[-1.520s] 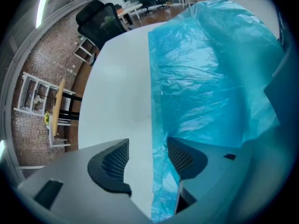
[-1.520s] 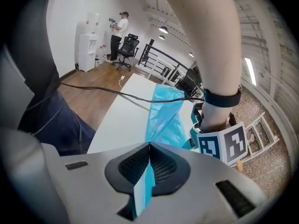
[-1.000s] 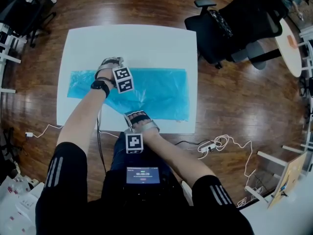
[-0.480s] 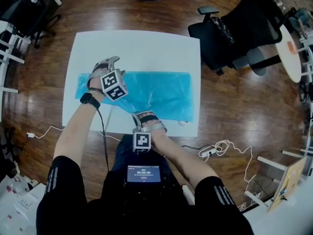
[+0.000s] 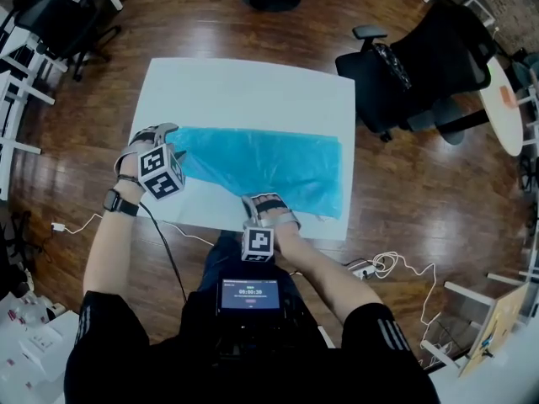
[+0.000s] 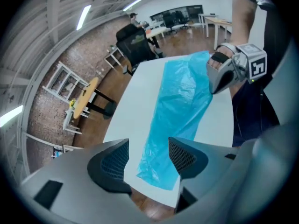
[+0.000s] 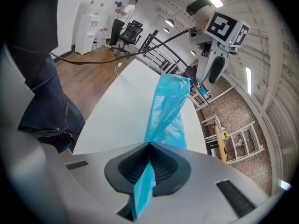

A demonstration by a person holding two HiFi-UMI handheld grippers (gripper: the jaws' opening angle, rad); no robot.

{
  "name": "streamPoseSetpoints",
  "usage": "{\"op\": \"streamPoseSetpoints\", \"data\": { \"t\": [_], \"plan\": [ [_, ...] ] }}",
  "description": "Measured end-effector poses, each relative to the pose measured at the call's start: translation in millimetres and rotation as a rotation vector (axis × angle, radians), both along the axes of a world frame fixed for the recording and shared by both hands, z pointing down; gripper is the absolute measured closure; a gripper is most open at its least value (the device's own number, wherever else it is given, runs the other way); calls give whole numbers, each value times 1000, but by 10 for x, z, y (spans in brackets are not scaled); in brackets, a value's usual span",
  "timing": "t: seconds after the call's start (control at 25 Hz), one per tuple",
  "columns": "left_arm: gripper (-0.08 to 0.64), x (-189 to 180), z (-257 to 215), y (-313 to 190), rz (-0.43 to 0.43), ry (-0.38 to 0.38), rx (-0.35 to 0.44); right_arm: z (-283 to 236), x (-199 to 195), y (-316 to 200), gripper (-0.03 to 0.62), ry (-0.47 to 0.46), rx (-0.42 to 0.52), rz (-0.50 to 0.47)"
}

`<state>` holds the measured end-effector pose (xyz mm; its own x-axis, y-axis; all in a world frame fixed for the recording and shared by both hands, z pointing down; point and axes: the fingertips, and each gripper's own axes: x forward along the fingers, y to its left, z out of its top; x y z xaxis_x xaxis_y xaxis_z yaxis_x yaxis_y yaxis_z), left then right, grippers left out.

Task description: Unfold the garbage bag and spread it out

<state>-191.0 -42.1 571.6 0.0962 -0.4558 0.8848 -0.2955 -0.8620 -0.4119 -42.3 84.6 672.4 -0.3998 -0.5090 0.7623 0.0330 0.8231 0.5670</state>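
The blue garbage bag [image 5: 261, 162] lies as a long strip across the white table [image 5: 253, 91], its near edge lifted toward me. My right gripper [image 5: 268, 200] is at the table's near edge. In the right gripper view it [image 7: 149, 146] is shut on a fold of the blue film [image 7: 168, 101]. My left gripper [image 5: 160, 137] hangs above the bag's left end. Its jaws [image 6: 148, 160] stand open with nothing between them, and the bag [image 6: 180, 101] lies on the table below.
A black office chair [image 5: 421, 57] stands just past the table's right side. Cables and a power strip [image 5: 362, 263] lie on the wooden floor near my right. White desks [image 5: 17, 91] line the left, and a round table [image 5: 501, 91] is at the far right.
My left gripper has risen and moved left, from the bag's far edge to above its left end. The right gripper has stayed at the near edge, shut on the film.
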Motion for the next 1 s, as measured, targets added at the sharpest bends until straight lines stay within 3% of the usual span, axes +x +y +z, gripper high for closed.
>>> {"op": "streamPoseSetpoints", "data": {
  "t": [0.16, 0.24, 0.52, 0.72, 0.8, 1.0],
  "plan": [
    [288, -382, 387, 246, 78, -172, -47, 0, 16, 24, 563, 18, 5, -17],
    [288, -536, 528, 301, 88, -222, -57, 22, 6, 33, 563, 24, 4, -20],
    [288, -626, 504, 116, 127, -301, 45, 12, -5, 63, 563, 24, 1, -38],
    [288, -653, 696, 60, 174, -351, -64, 32, -22, 88, 563, 27, 2, -37],
    [326, -649, 753, 75, 186, -353, -96, 24, -26, 69, 563, 33, 12, -36],
    [524, -587, 832, 148, 223, -333, -80, 62, -1, 74, 560, 26, -2, -22]
  ]
}}
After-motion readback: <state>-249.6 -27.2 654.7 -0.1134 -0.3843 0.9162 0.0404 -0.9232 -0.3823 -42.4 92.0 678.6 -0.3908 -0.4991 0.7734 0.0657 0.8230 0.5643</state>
